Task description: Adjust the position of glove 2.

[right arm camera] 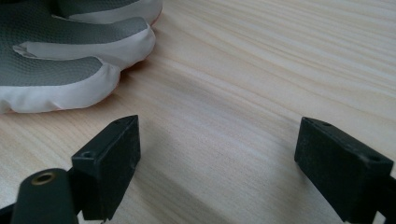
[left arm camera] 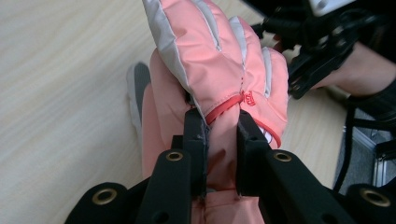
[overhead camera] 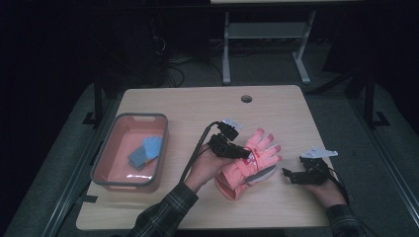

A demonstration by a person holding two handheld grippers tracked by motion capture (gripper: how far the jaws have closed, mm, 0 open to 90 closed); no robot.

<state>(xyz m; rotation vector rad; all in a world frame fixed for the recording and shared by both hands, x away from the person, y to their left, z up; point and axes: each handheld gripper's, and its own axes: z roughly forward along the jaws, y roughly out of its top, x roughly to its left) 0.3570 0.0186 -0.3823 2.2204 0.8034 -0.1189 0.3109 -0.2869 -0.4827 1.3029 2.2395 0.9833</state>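
Note:
Two pink ski gloves lie stacked at the table's front middle. My left gripper (overhead camera: 242, 152) is shut on the upper glove (overhead camera: 261, 148), pinching a fold of fabric near its wrist band. In the left gripper view the black jaws (left arm camera: 222, 126) squeeze that glove (left arm camera: 219, 51), whose fingers point away. The lower glove (overhead camera: 261, 174) lies beneath it with its grey palm side showing. My right gripper (overhead camera: 290, 175) rests open on the table just right of the gloves; in its own view, bare wood lies between its jaws (right arm camera: 219, 144) and the grey-palmed glove (right arm camera: 60, 56) is at upper left.
A grey-rimmed pink tray (overhead camera: 106, 163) stands at the table's left and holds a blue folded item (overhead camera: 148, 150). A round cable hole (overhead camera: 246, 98) sits near the far edge. White desk legs (overhead camera: 226, 49) rise beyond the table in the dark room.

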